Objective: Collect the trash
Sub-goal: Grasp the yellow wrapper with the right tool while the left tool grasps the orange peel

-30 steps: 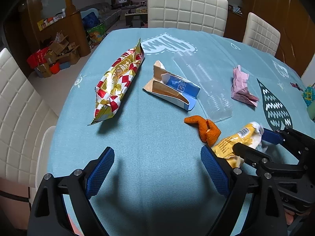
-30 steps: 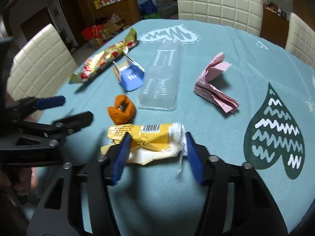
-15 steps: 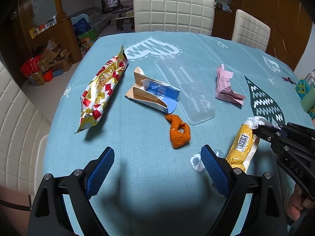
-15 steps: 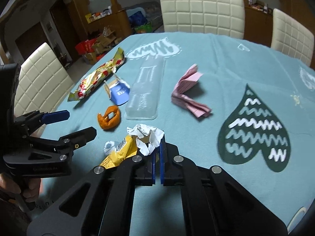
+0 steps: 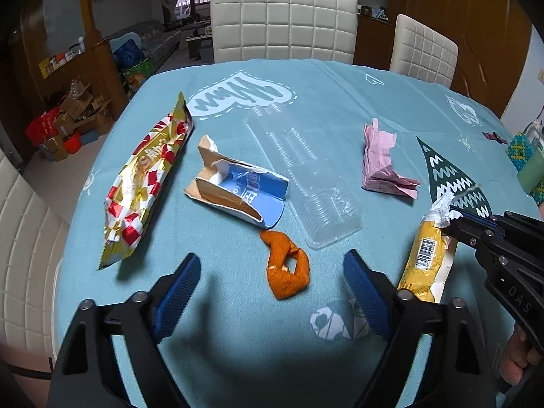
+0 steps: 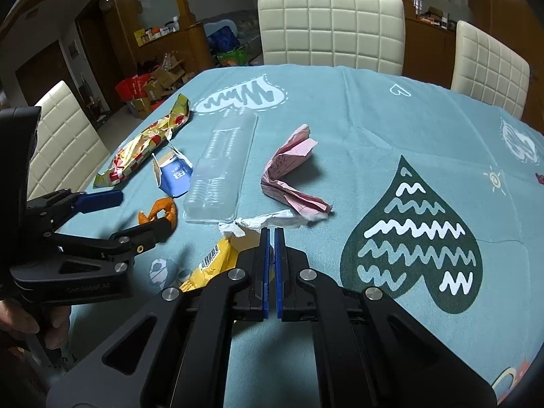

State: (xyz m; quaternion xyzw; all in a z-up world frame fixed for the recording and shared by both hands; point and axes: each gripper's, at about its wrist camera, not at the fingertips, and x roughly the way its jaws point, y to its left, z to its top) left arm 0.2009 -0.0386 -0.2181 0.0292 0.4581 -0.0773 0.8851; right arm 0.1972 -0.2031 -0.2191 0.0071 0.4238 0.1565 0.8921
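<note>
Trash lies on a teal tablecloth (image 5: pixel 340 108). My right gripper (image 6: pixel 272 238) is shut on the white twisted end of a yellow wrapper (image 5: pixel 425 255), which hangs tilted from its tips (image 5: pixel 455 216). My left gripper (image 5: pixel 272 289) hovers low over an orange peel (image 5: pixel 287 272). Its jaws are closing with the peel between the blue pads, which do not touch it. In the right wrist view the peel (image 6: pixel 159 212) sits between the left fingers (image 6: pixel 102 200). Farther off lie a red and gold snack bag (image 5: pixel 146 176), a torn blue carton (image 5: pixel 244 193), a clear plastic tray (image 5: pixel 306 176) and crumpled pink paper (image 5: pixel 380 163).
Cream padded chairs (image 5: pixel 282 23) stand at the far side and another (image 6: pixel 64 136) at the left edge of the table. A green beaded object (image 5: pixel 523 156) sits at the right edge. Boxes and bags (image 5: pixel 68 122) clutter the floor beyond the left side.
The right gripper shut on the yellow wrapper's white end and raised it off the cloth. The left gripper moved over the orange peel and its jaws have narrowed.
</note>
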